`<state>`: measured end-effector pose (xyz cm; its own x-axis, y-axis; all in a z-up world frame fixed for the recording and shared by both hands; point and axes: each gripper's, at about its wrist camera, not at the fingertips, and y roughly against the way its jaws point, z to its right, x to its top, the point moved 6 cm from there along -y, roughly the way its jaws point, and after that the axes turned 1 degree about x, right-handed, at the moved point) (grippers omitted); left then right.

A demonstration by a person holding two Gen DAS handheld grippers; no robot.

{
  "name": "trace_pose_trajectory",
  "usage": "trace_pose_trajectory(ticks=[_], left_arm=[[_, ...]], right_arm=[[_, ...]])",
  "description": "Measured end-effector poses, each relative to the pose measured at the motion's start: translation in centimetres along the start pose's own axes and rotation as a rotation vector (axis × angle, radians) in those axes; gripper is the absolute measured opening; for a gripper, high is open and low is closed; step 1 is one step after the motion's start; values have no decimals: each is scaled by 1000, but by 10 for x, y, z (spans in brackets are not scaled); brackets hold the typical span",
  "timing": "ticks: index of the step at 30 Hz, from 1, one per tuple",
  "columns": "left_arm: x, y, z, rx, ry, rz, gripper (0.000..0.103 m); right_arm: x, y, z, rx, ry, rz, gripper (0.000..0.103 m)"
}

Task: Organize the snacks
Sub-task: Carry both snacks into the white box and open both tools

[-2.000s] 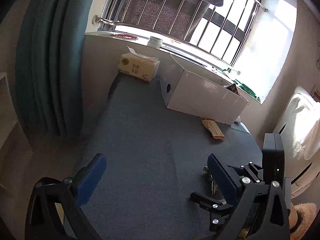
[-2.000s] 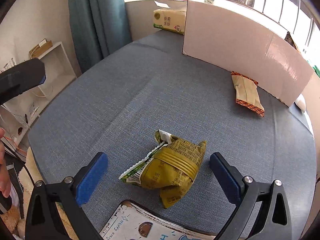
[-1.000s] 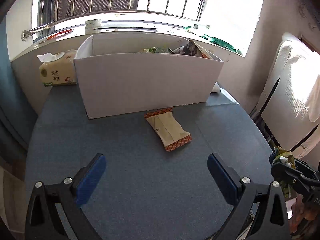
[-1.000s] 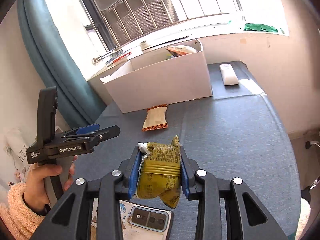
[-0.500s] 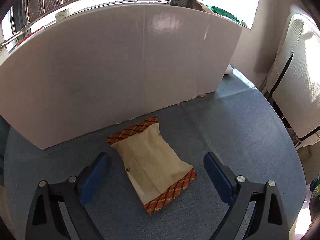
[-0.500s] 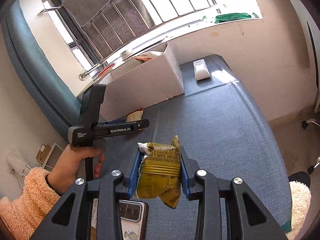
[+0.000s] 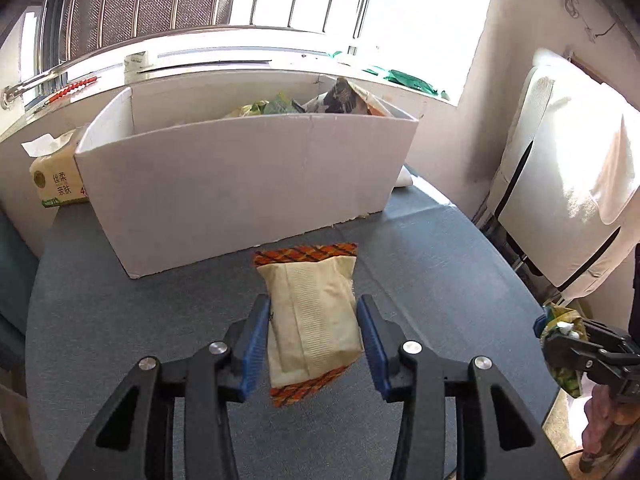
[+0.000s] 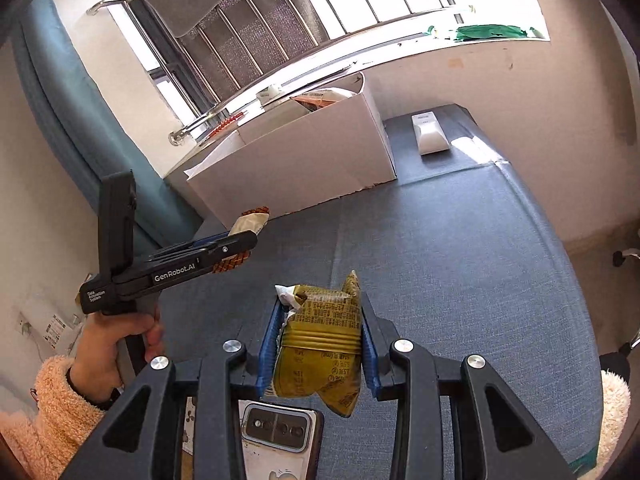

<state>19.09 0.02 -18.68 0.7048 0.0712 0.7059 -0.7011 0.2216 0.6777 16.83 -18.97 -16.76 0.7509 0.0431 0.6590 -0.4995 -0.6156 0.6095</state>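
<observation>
Half a second ago the cream packet lay on the table between wide-spread fingers; now the left claw [image 7: 316, 344] is clamped on that cream packet [image 7: 312, 312], its orange plaid ends sticking out near and far, and it looks lifted clear of the grey table [image 7: 120, 320], though the fisheye makes that hard to judge. In the right wrist view, the right claw [image 8: 318, 344] grips the yellow-green snack bag [image 8: 320, 344] by its sides, above the table's near edge, with a phone [image 8: 280, 432] lying just below it. To the left there, the person's hand [image 8: 108, 344] holds the left claw's handle. Farther off, the white cardboard box [image 7: 240, 184] stands on the table near the window, with several snack packs [image 7: 280, 106] showing over its rim. A tissue pack [image 7: 56, 176] sits just left of the box, and a white remote-like object [image 8: 430, 136] lies to its right.
</observation>
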Motion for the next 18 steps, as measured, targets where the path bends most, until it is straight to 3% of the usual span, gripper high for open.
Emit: trace_pose_trajectory(ticks=[2, 10, 12, 15, 18], left_arm=[[4, 20, -1, -44, 55, 45, 48], [75, 84, -28, -15, 84, 259, 48], [98, 84, -40, -38, 122, 281, 48], [131, 75, -58, -14, 126, 282, 48], [157, 55, -75, -28, 148, 252, 48]], right_arm=[[11, -4, -8, 29, 4, 21, 38], [97, -34, -62, 72, 142, 85, 38], [124, -45, -75, 85, 173, 100, 38], [165, -69, -85, 146, 149, 111, 38], [201, -102, -79, 130, 114, 89, 38]])
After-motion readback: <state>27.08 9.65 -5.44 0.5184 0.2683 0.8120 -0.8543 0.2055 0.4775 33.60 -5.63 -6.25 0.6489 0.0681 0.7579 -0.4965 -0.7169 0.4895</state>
